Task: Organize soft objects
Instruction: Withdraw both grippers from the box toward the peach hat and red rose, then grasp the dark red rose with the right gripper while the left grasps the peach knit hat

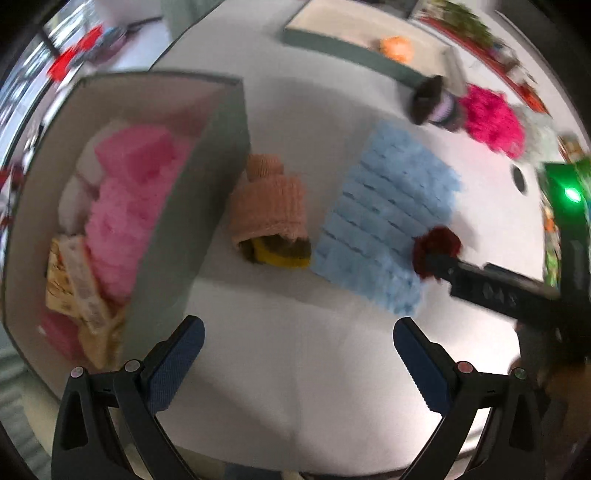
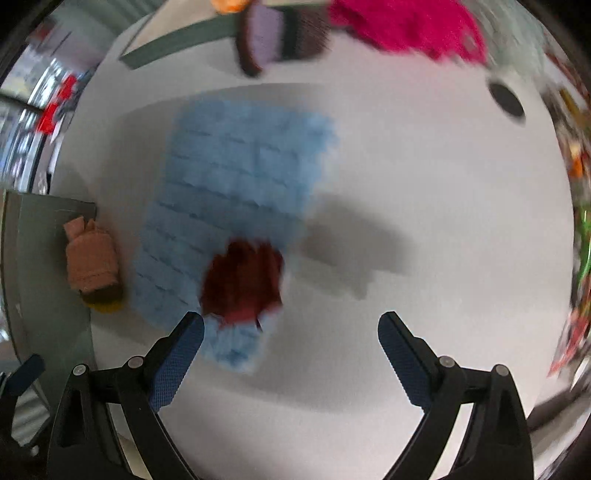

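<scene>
**Soft goods on white table, two grippers over it**

Item 1: blue cloth (image 2: 236, 206), tufted in rows, lying flat near the middle of the table (image 2: 424, 184). A dark red pompom (image 2: 242, 280) rests on its near corner.

Item 2: peach knit hat (image 1: 267, 199), on its side between the blue cloth and the grey box (image 1: 207, 177), touching the box's outer wall. Something yellow and olive (image 1: 282, 251) pokes out of its opening.

Item 3: grey box at the table's left edge, open-topped. Inside: pink sponge-like pieces (image 1: 125, 206), white soft pieces (image 1: 79, 184) and a cream printed item (image 1: 79, 291).

Item 4: dark hat with a lilac band (image 2: 273, 33) toward the table's far edge, just beside a magenta fluffy item (image 2: 406, 22). Both blurred.

Item 5: shallow grey tray (image 1: 332, 44) at the far edge, an orange soft item (image 1: 397, 48) on it.

Left gripper (image 1: 297, 345): blue-padded fingers spread wide, holding nothing, over bare table near the box's corner.

Right gripper (image 2: 291, 339): fingers likewise spread wide, gripping nothing, above the blue cloth's near corner, the pompom just ahead of its left finger. In the left wrist view its black body (image 1: 495, 284) reaches in from the right up to the pompom.

A dark round hole (image 2: 506, 99) sits in the table near the far right corner.
</scene>
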Demonstrator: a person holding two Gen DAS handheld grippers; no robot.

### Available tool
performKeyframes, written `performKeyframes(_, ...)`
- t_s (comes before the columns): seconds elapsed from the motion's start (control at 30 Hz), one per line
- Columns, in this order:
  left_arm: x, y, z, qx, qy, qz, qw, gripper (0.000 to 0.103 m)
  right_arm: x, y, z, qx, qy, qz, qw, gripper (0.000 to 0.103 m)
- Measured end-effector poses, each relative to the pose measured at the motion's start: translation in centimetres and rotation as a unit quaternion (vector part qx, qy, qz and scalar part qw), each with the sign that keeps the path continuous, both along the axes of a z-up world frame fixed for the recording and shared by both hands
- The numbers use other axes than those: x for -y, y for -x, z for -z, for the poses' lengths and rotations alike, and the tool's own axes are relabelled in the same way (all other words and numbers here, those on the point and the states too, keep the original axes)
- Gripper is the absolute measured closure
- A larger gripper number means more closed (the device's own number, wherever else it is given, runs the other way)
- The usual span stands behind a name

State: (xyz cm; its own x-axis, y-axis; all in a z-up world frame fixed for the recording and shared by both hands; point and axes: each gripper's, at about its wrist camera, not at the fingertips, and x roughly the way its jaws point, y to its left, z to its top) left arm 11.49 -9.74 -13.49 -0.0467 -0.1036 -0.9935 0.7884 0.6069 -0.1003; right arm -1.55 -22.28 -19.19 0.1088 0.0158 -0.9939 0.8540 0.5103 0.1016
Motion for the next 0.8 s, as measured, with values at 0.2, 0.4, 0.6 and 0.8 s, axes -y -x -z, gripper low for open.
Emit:
performKeyframes(0.2, 2.2, -1.3, 1.6, 0.024, -0.01, -0.036, 0.999, 0.0, -0.3, -3.8, 1.4, -0.009, 0.002, -0.06, 0.998, 0.022)
performKeyframes(0.4, 4.7, -1.5, 3.4, 0.052, -0.026, -0.033, 0.9978, 0.0, -1.5, -4.8, 1.7, -0.007, -0.014, -0.098, 0.995, 0.066)
performKeyframes(0.6, 7.1, -0.5, 4.8, 0.091, -0.042, -0.016, 0.9948, 0.0, -1.3, -0.1, 1.1, 0.004, -0.037, -0.076, 0.996, 0.066)
performKeyframes(0.8, 8.0, -0.4, 6.4, 0.108, -0.068, -0.031, 0.9913, 0.0, -1.8, 1.9, 0.1, 0.023, -0.048, -0.064, 0.996, 0.066)
